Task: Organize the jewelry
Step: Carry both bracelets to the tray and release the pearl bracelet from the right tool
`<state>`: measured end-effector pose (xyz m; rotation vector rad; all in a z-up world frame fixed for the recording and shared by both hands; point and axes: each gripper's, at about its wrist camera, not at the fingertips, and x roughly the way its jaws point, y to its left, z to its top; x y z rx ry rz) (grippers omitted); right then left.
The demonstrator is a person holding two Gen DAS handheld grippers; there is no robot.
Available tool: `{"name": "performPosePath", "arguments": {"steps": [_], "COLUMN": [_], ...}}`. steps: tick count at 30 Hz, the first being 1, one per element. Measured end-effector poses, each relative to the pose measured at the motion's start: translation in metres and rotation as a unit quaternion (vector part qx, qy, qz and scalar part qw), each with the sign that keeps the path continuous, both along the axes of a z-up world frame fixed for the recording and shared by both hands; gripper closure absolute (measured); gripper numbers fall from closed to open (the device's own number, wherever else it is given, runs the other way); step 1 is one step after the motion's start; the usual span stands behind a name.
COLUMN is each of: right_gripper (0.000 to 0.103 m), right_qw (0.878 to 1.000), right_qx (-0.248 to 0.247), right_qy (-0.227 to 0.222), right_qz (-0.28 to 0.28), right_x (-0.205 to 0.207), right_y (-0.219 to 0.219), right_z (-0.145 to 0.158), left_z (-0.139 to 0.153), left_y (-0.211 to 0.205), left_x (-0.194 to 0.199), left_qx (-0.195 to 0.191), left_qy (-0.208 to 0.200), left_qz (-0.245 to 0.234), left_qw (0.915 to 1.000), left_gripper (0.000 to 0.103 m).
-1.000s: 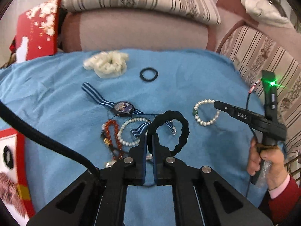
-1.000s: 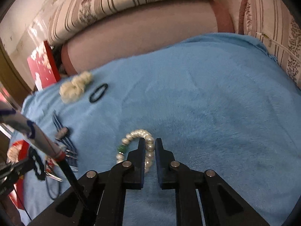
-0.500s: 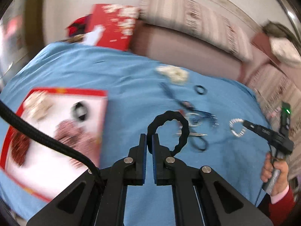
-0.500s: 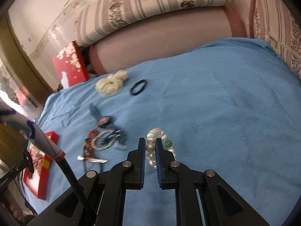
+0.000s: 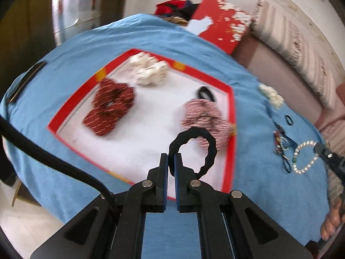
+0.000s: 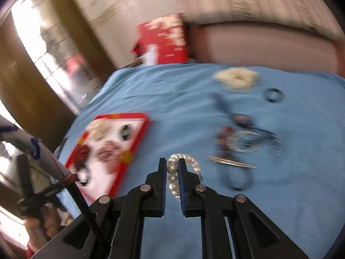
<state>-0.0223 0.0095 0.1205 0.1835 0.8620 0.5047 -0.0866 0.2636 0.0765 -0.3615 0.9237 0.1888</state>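
My left gripper [image 5: 170, 161] is shut on a black twisted hair band [image 5: 210, 149] and holds it above the near right part of a red-rimmed white tray [image 5: 138, 142]. My right gripper [image 6: 172, 166] is shut on a pearl bracelet [image 6: 172, 176] and holds it above the blue cloth; the bracelet also shows in the left wrist view [image 5: 306, 159]. The tray [image 6: 138, 138] lies to the left of the right gripper.
In the tray lie a dark red scrunchie [image 5: 110, 108], a cream scrunchie [image 5: 148, 73], a pink scrunchie [image 5: 204, 116] and a black band [image 5: 206, 93]. On the blue cloth [image 6: 280, 194] lie tangled jewelry [image 6: 237, 146], a cream scrunchie [image 6: 237, 78] and a black ring [image 6: 273, 95]. A red box [image 5: 222, 21] stands behind.
My left gripper has swung left with the black band, from over the jewelry pile to above the tray. My right gripper has lifted the pearl bracelet and turned left toward the tray.
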Motion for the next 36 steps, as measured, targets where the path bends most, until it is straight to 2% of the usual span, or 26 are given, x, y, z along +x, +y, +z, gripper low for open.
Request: {"name": "performPosePath", "arguments": {"steps": [4, 7, 9, 12, 16, 23, 30, 33, 35, 36], "right_gripper": [0.092, 0.092, 0.092, 0.092, 0.092, 0.092, 0.091, 0.073, 0.069, 0.069], "right_qw": [0.998, 0.995, 0.993, 0.99, 0.989, 0.987, 0.987, 0.987, 0.988, 0.989], "right_qx": [0.0, -0.01, -0.015, -0.02, -0.007, -0.029, -0.033, -0.037, -0.039, -0.04], "right_qy": [0.0, 0.003, 0.012, 0.027, 0.055, 0.112, 0.136, 0.133, 0.121, 0.113], "right_qz": [0.061, 0.098, 0.119, 0.135, 0.138, 0.108, 0.083, 0.084, 0.085, 0.086], "right_x": [0.003, 0.009, 0.016, 0.026, 0.04, 0.074, 0.088, 0.088, 0.085, 0.083], "right_y": [0.075, 0.128, 0.163, 0.203, 0.232, 0.243, 0.227, 0.225, 0.223, 0.22], "right_z": [0.012, 0.013, 0.008, -0.002, -0.016, -0.064, -0.08, -0.075, -0.069, -0.063], "left_z": [-0.009, -0.017, -0.018, -0.018, -0.019, -0.021, -0.021, -0.014, -0.009, -0.006], "left_y": [0.021, 0.036, 0.044, 0.05, 0.051, 0.05, 0.051, 0.047, 0.042, 0.041], "left_x": [-0.007, -0.01, -0.014, -0.017, -0.018, -0.013, -0.01, -0.011, -0.012, -0.012], "left_qx": [-0.005, -0.033, -0.063, -0.077, -0.08, -0.074, -0.095, -0.084, -0.074, -0.07], "left_qy": [0.016, 0.027, 0.019, 0.013, 0.009, 0.016, 0.009, -0.01, -0.023, -0.03], "left_qz": [0.031, 0.049, 0.048, 0.048, 0.045, 0.045, 0.044, 0.04, 0.038, 0.037], "left_qw": [0.9994, 0.9979, 0.9967, 0.9958, 0.9958, 0.9961, 0.9945, 0.9956, 0.9962, 0.9964], "left_gripper": [0.098, 0.098, 0.098, 0.098, 0.098, 0.098, 0.098, 0.097, 0.095, 0.088]}}
